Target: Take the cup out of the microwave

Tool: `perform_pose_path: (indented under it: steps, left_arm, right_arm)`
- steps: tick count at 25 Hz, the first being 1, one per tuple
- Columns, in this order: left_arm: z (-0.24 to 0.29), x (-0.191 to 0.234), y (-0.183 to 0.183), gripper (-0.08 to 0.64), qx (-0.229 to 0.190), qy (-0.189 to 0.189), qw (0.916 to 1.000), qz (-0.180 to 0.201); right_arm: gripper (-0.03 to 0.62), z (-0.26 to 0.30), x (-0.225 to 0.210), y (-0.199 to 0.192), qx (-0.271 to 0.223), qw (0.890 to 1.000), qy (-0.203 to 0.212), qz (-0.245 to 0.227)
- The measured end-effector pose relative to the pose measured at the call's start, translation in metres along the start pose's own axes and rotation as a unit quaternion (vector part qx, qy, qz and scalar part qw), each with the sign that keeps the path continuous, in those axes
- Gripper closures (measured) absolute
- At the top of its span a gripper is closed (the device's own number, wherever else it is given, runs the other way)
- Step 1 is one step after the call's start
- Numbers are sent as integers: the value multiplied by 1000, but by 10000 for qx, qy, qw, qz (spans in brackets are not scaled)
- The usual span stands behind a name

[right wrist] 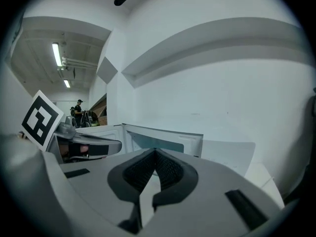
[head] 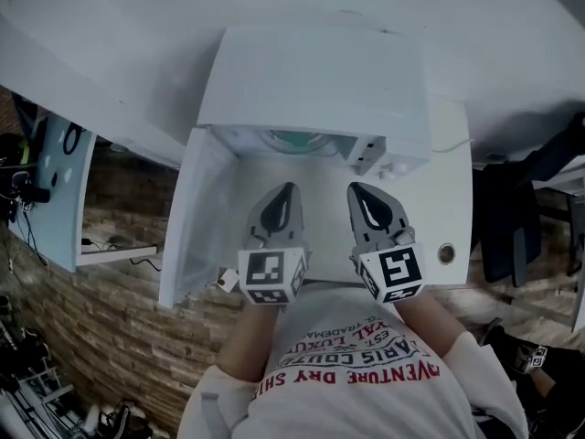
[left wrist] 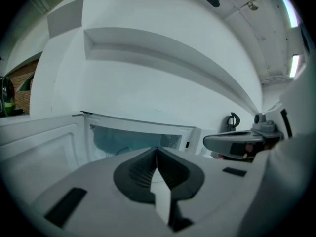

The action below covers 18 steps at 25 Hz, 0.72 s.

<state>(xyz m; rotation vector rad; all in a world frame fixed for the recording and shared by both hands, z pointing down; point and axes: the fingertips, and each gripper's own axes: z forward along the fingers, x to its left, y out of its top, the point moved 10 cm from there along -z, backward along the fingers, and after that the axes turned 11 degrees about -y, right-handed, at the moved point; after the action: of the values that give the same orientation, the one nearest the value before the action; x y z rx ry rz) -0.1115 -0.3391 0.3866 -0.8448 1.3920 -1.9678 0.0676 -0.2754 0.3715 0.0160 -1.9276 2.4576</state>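
Note:
A white microwave (head: 311, 80) stands on a white table, its door (head: 196, 222) swung open to the left. The cavity (head: 292, 142) glows teal inside; a bluish shape (left wrist: 116, 142) shows in it, but I cannot make out a cup. My left gripper (head: 289, 190) and right gripper (head: 356, 190) sit side by side just in front of the opening, both pointing at it. Both are shut with nothing between the jaws, as the left gripper view (left wrist: 157, 151) and right gripper view (right wrist: 155, 153) also show.
The microwave's control panel (head: 379, 158) is right of the cavity. The table (head: 452, 204) has a small round grommet (head: 446, 253) near its right front. A black chair (head: 512, 222) stands to the right and a pale shelf unit (head: 55, 190) to the left.

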Motion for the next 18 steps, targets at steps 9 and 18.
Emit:
perform_pose_path:
  steps: [9, 18]
  left_arm:
    - [55, 44, -31, 551, 152, -510, 9985, 132]
    - [104, 74, -58, 401, 449, -527, 9975, -113]
  right_arm:
    - [588, 36, 7, -27, 460, 9977, -502, 73]
    - [588, 65, 8, -40, 700, 9960, -542, -92]
